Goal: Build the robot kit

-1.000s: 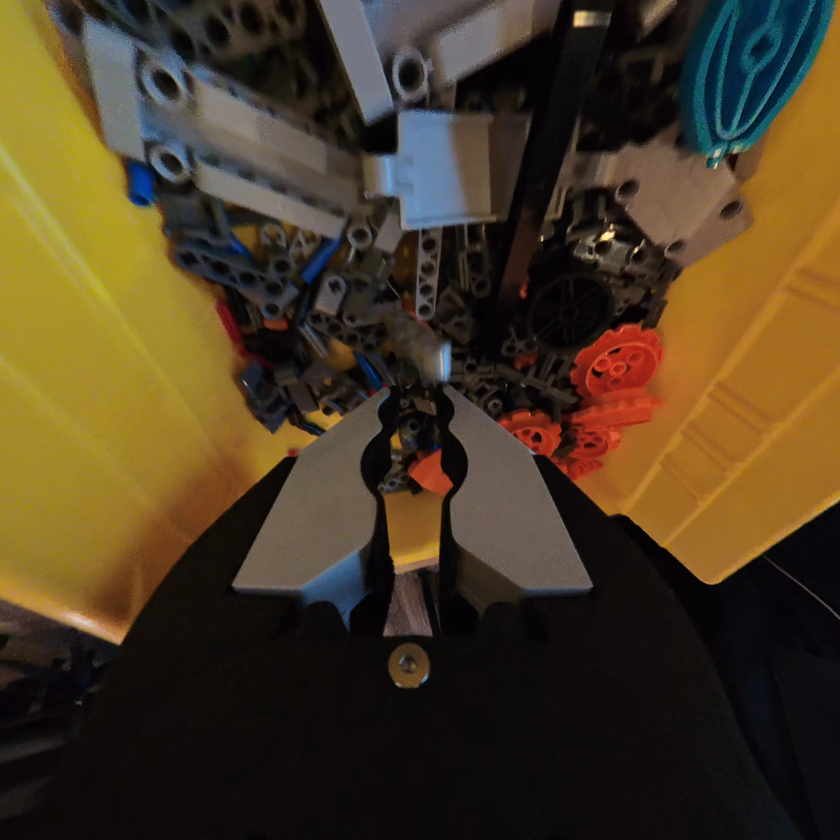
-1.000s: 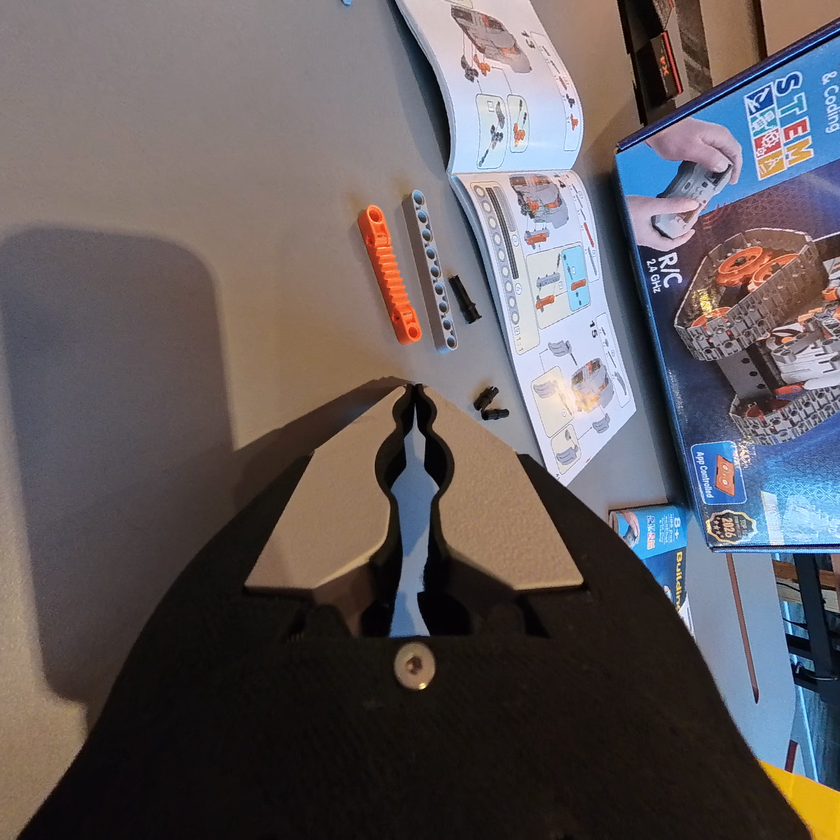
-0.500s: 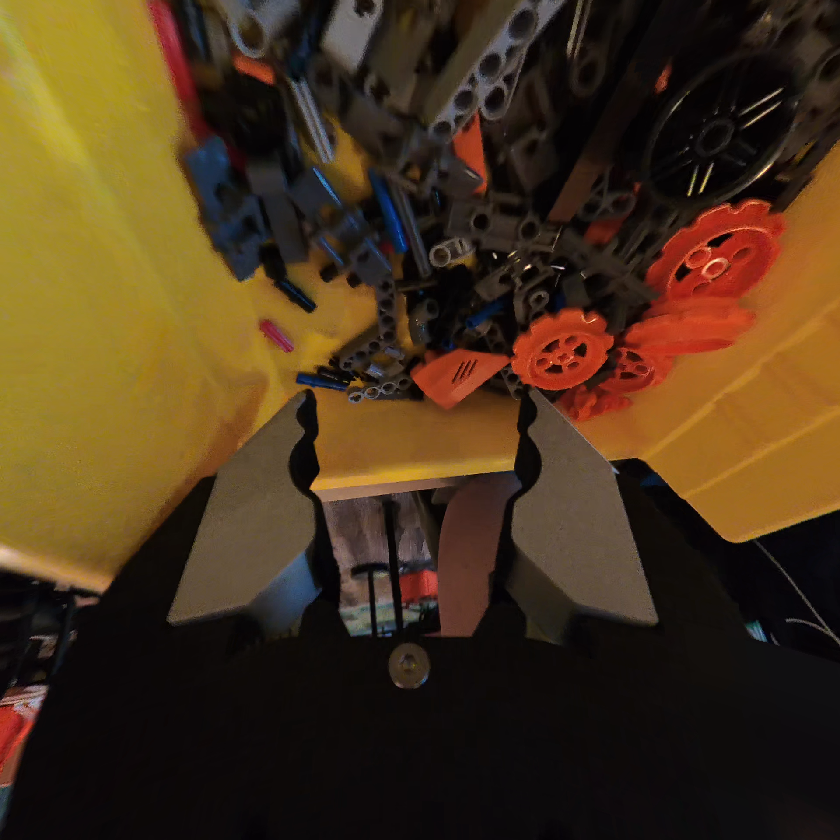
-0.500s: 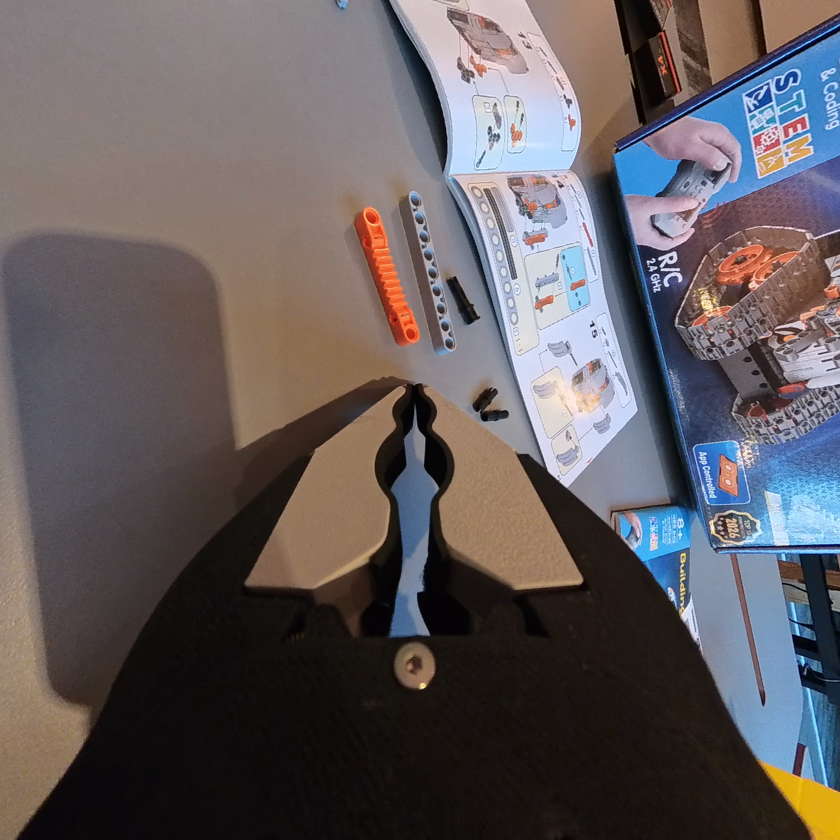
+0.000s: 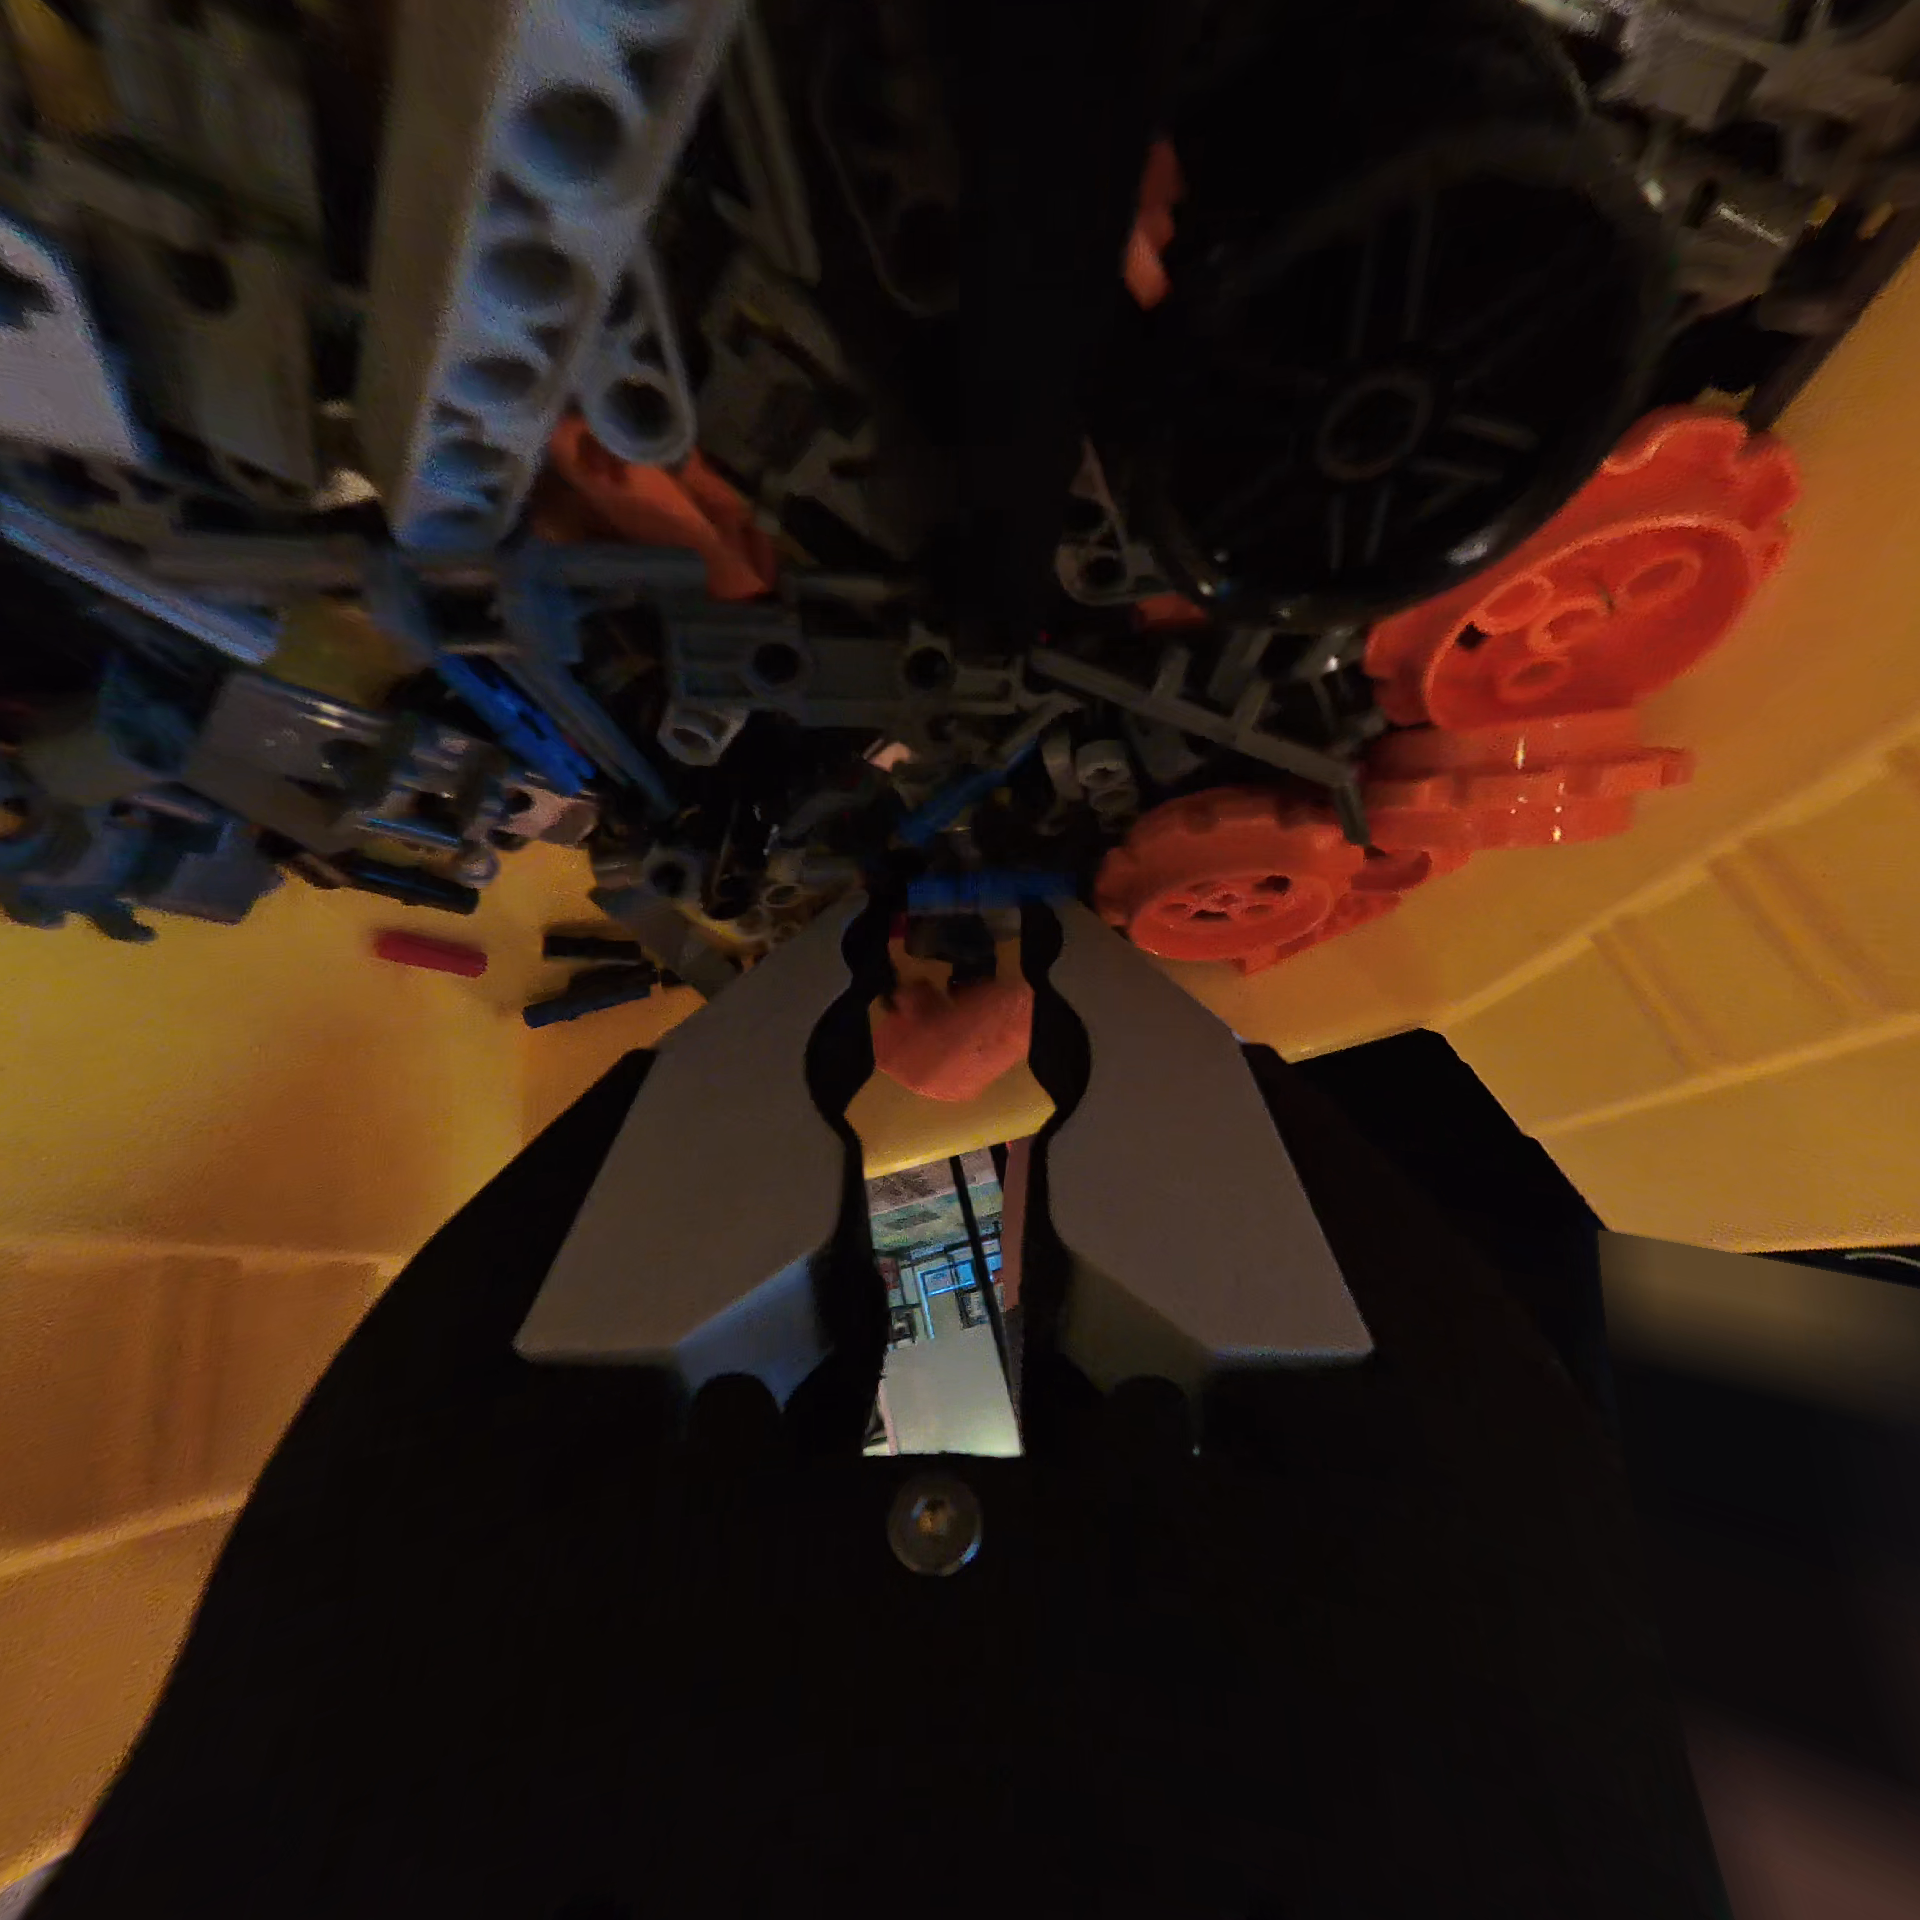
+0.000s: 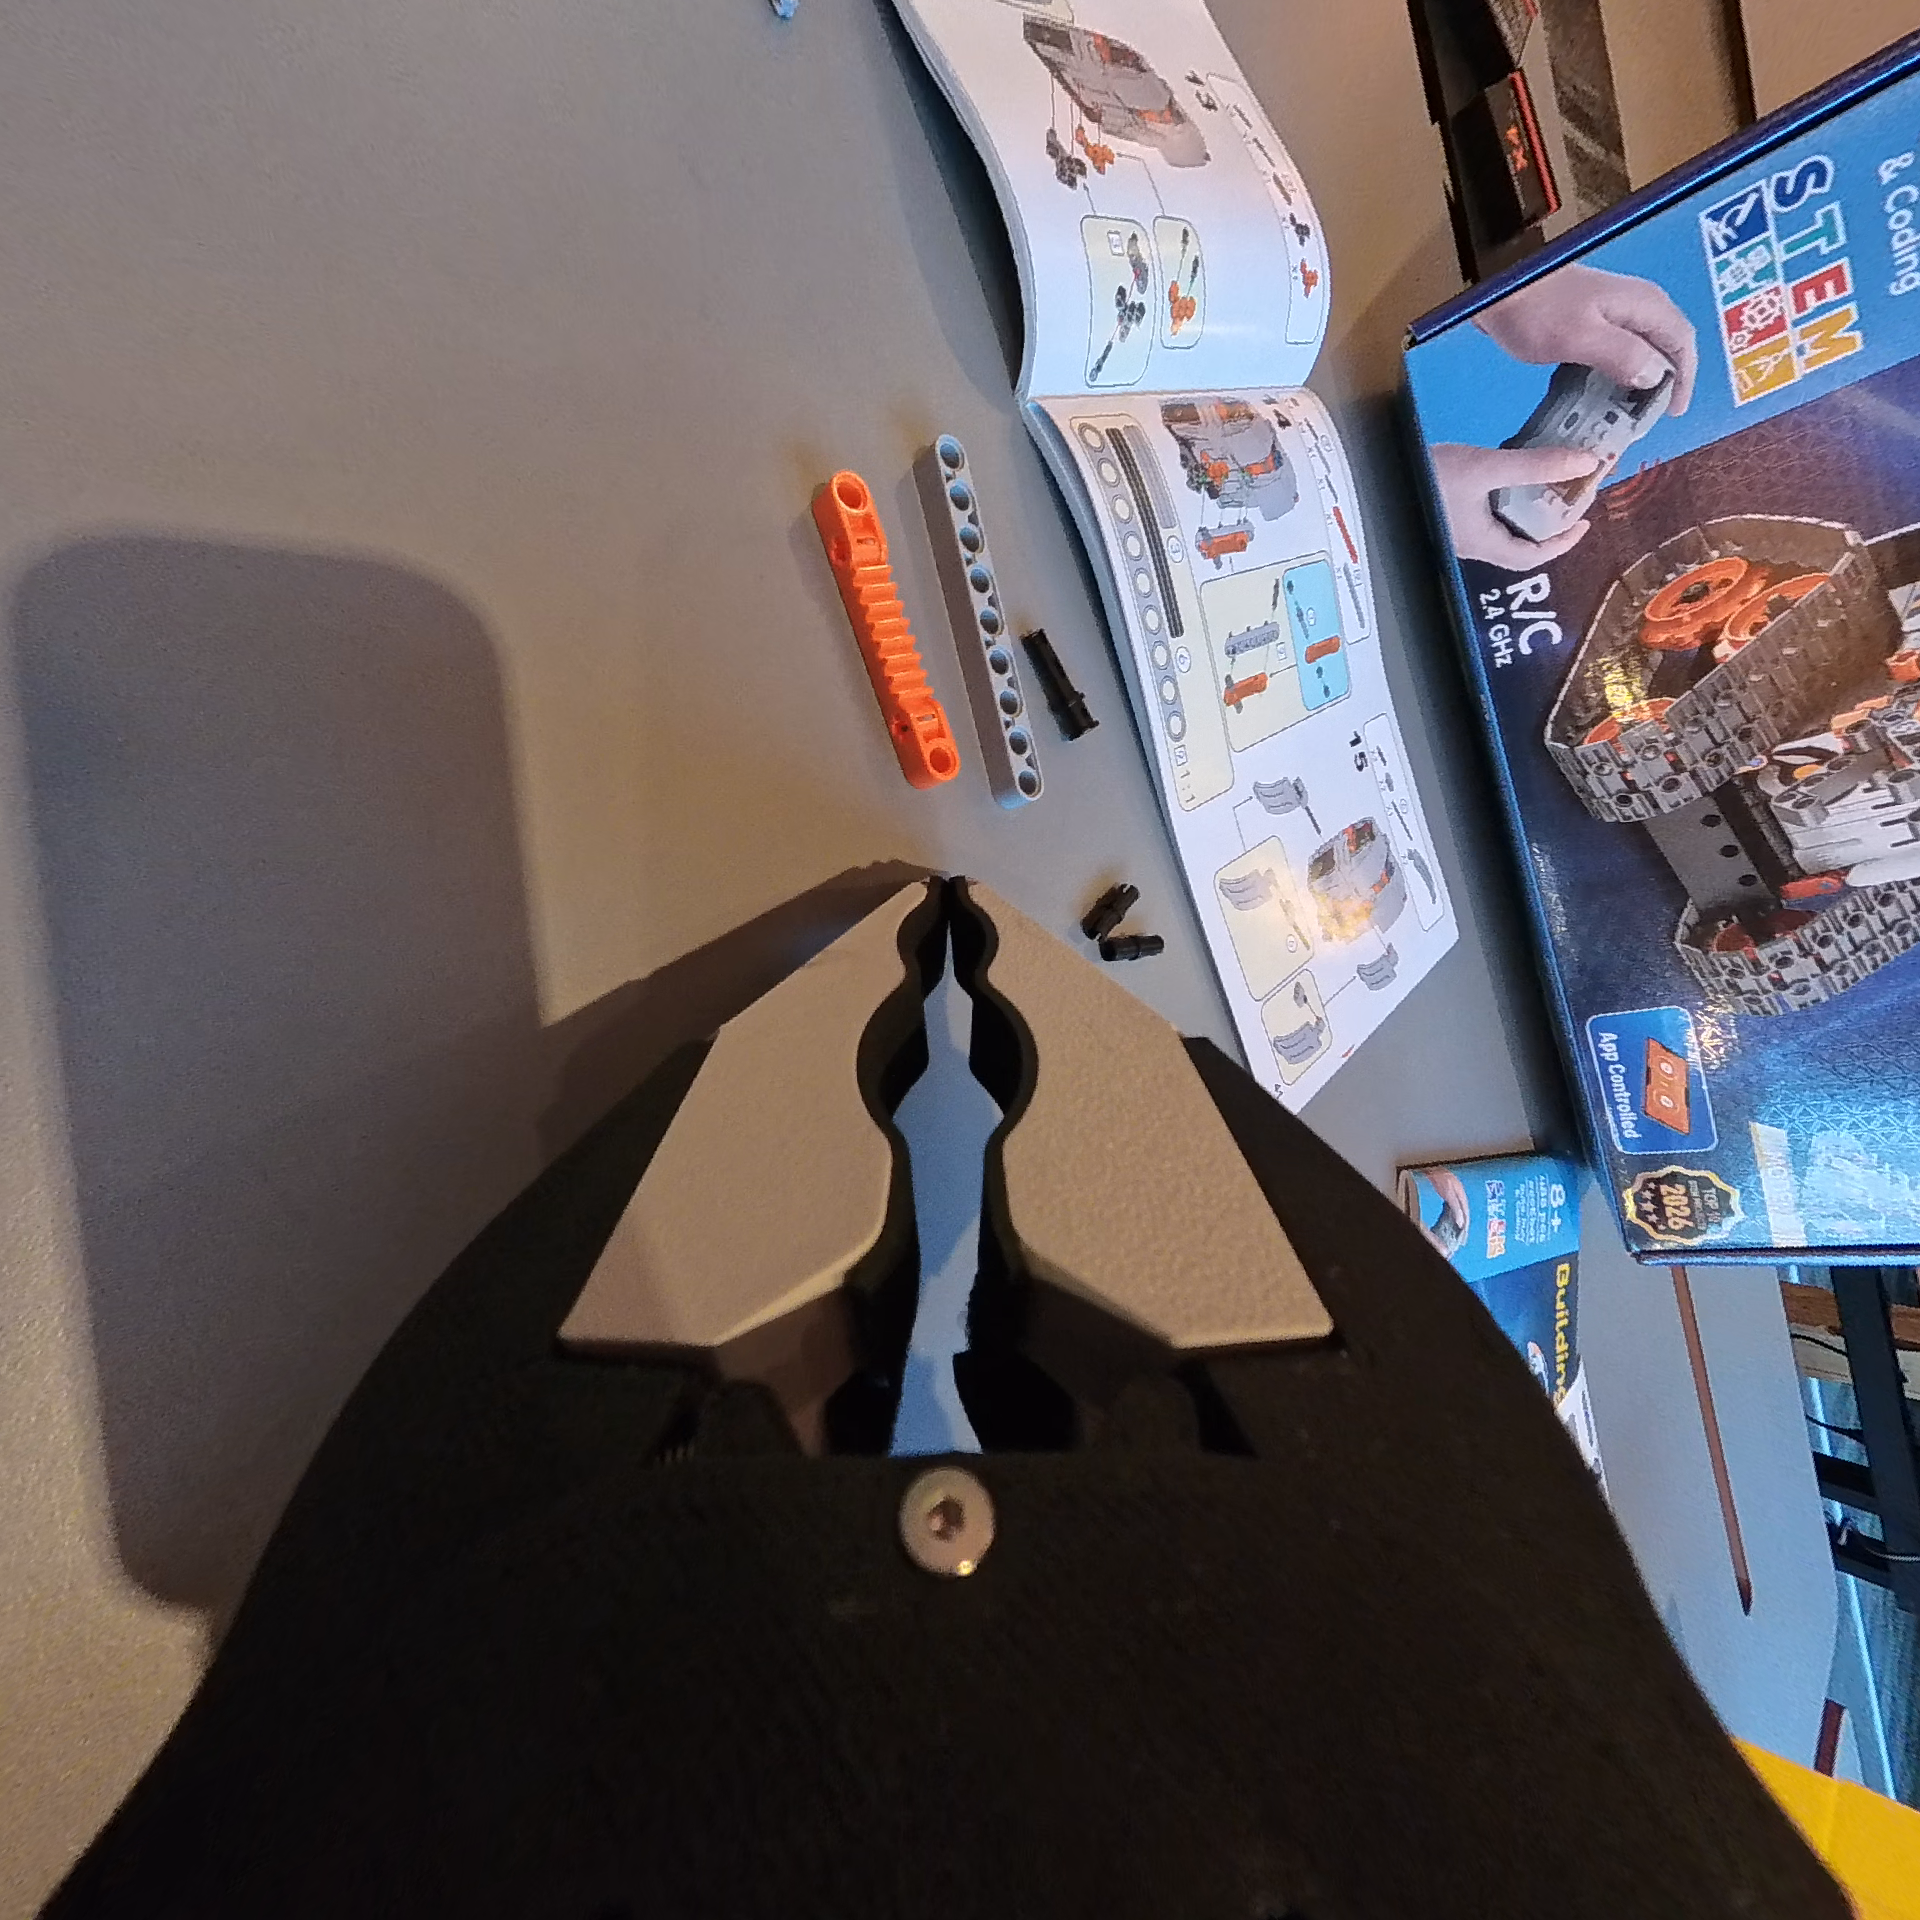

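Note:
My left gripper [image 5: 951, 914] reaches into a yellow bin [image 5: 260, 1091] of loose building parts. Its jaws stand a narrow gap apart, with a small blue pin [image 5: 977, 888] at the tips and an orange piece [image 5: 951, 1034] between the fingers. I cannot tell whether they pinch either one. Orange gear wheels [image 5: 1236, 899] lie just to the right. My right gripper [image 6: 948, 883] is shut and empty above a grey table [image 6: 416, 312]. Two small black pins [image 6: 1120, 927] lie to its right. An orange toothed beam [image 6: 883, 629], a grey holed beam [image 6: 977, 623] and a black pin [image 6: 1055, 686] lie ahead.
An open instruction booklet [image 6: 1226, 582] lies to the right of the parts, and a blue product box [image 6: 1714, 727] beyond it. A small blue box [image 6: 1496, 1226] sits at the table's edge. A black wheel [image 5: 1382, 416] and grey beams [image 5: 520, 260] fill the bin. Tip to tip, the grippers are about 45 cm apart.
My left gripper has gone deeper into the bin, and its jaws have narrowed from wide open to a small gap. The right gripper has stayed still and shut.

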A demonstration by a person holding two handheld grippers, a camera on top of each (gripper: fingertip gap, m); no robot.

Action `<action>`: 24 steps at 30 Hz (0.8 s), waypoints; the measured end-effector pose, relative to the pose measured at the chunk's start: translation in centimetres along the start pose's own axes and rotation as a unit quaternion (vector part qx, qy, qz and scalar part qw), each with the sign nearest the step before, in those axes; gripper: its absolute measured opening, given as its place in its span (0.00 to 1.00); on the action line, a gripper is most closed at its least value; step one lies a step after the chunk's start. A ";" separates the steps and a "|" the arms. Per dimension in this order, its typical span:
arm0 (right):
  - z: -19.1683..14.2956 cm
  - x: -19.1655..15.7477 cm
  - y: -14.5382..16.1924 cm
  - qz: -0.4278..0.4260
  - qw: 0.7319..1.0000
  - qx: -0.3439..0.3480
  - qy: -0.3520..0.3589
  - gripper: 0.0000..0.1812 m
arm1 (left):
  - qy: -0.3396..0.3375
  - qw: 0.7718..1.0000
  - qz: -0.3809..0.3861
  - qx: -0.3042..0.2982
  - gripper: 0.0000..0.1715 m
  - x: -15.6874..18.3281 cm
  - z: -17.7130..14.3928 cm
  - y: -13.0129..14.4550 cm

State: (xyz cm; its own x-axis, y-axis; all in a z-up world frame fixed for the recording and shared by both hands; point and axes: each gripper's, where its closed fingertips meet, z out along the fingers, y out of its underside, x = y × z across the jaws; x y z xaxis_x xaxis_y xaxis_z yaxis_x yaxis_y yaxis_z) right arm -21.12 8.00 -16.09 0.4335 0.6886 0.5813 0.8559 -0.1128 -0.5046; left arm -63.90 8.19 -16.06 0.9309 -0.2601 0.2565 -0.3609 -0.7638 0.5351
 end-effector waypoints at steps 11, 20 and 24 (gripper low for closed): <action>0.0 0.0 0.0 0.002 1.000 0.001 -0.003 0.00 | -0.034 0.991 0.021 0.124 0.07 -2.1 -3.6 -2.9; 0.0 0.0 0.0 0.005 1.000 0.003 -0.004 0.00 | -0.022 0.970 0.002 0.243 0.04 -2.9 -7.1 -7.1; 0.0 0.0 0.0 0.007 1.000 0.003 -0.004 0.00 | -0.013 0.978 -0.039 0.203 0.32 -2.4 -5.7 -3.7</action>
State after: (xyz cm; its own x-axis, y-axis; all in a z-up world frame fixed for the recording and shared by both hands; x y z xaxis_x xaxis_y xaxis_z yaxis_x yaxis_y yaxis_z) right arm -21.15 8.05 -16.08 0.4427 0.6931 0.5688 0.8480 -0.1174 -0.5169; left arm -65.10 14.98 -14.03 0.9576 -0.2028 0.2045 -0.2417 -0.9520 0.1879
